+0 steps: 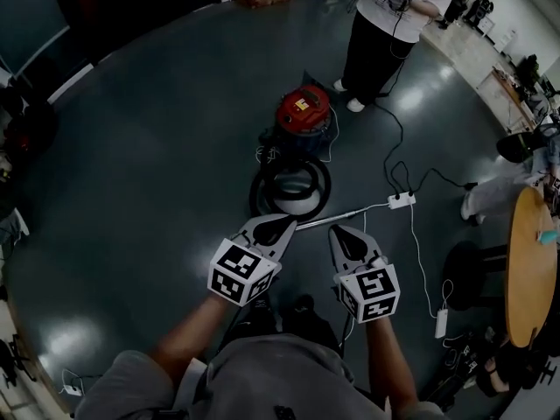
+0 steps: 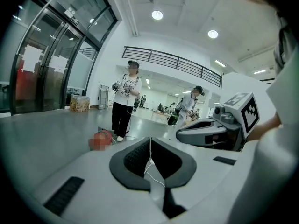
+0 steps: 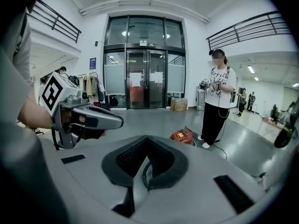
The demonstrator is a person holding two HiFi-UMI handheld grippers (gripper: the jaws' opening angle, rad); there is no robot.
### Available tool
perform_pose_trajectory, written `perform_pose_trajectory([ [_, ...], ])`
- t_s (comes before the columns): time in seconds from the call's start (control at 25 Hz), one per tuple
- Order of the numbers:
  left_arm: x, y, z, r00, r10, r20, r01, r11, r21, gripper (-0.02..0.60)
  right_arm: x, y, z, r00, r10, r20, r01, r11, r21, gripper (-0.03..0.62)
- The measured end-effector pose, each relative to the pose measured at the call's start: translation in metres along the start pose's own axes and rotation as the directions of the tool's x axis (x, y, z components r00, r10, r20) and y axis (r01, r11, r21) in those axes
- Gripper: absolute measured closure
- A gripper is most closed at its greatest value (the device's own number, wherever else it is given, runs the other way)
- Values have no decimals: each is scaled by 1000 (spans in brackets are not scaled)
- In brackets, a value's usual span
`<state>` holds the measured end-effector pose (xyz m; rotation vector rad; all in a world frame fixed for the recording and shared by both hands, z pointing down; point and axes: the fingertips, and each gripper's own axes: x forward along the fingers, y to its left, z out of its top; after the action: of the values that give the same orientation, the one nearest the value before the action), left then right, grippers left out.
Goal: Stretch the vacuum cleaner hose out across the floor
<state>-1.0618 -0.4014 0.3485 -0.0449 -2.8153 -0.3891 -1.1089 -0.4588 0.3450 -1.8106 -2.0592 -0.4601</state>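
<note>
Clamped shut on nothing: left gripper and right gripper, side by side above the floor. Just past the tips, vacuum cleaner hose coiled in a ring, right before the red vacuum cleaner — standing person beyond.

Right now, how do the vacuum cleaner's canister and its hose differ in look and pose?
The canister is red and rounded; the hose is black. The canister stands as one squat body; the hose lies flat, wound in a coil. The canister sits farther off, beside the standing person; the hose lies nearer the head camera. Both rest on the floor, close together.
</note>
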Motion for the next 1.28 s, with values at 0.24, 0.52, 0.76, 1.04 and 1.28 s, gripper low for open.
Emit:
perform_pose_trajectory([
  [0.24, 30, 28, -1, 999, 34, -24, -35, 999, -17, 565, 39, -25, 0, 999, 42, -18, -42, 999, -1, 586],
  [0.52, 82, 47, 24, 996, 89, -24, -89, 996, 9, 565, 73, -62, 9, 987, 158, -19, -159, 985, -60, 586],
  [0.76, 126, 67, 26, 989, 135, -59, -134, 991, 27, 565, 108, -95, 8, 964, 267, 11, -266, 963, -31, 586],
  [1.04, 144, 113, -24, 969, 208, -133, -207, 978, 20, 565, 161, -98, -34, 941, 332, -66, -338, 935, -110, 586],
  [1.28, 152, 169, -98, 956, 223, -189, -226, 974, 6, 565, 220, -67, -89, 920, 374, -116, -390, 897, -208, 586],
])
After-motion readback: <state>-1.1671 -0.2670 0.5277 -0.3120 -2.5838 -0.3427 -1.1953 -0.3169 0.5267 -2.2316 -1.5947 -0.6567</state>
